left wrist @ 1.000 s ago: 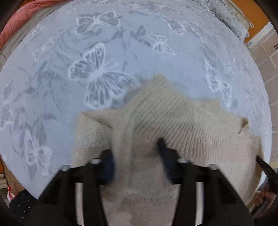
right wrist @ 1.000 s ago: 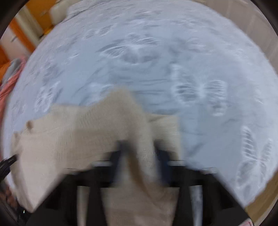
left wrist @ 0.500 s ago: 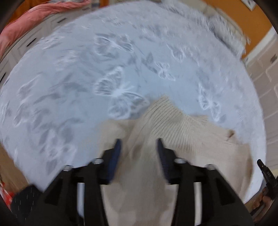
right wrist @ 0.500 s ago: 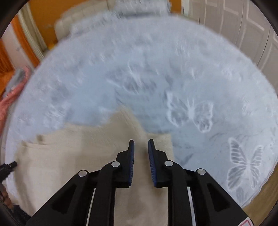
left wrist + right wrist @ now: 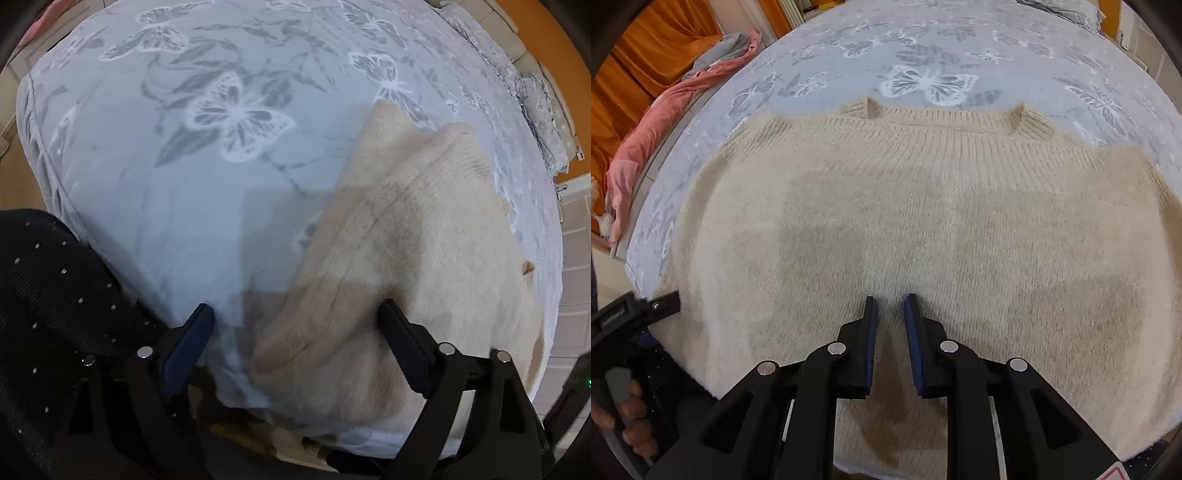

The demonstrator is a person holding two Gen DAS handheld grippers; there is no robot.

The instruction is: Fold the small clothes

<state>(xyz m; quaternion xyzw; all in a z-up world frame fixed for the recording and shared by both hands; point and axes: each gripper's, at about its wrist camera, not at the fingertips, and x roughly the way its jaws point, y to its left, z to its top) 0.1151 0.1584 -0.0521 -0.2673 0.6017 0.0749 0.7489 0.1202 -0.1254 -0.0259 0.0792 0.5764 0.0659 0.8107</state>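
We see a fuzzy cream sweater [image 5: 923, 206] lying flat on a bed with a blue butterfly blanket [image 5: 931, 48]. Its neck hole points to 12 o'clock in the right view. Our right tongs [image 5: 889, 321] hang over the sweater's lower middle with only a narrow gap between them, and nothing is in it. Our left tongs [image 5: 295, 332] are spread wide at the sweater's edge, holding nothing; the sweater [image 5: 424, 240] lies toward 2 o'clock from them. A pink blanket [image 5: 646, 122] lies bunched along the bed's side at 10 o'clock.
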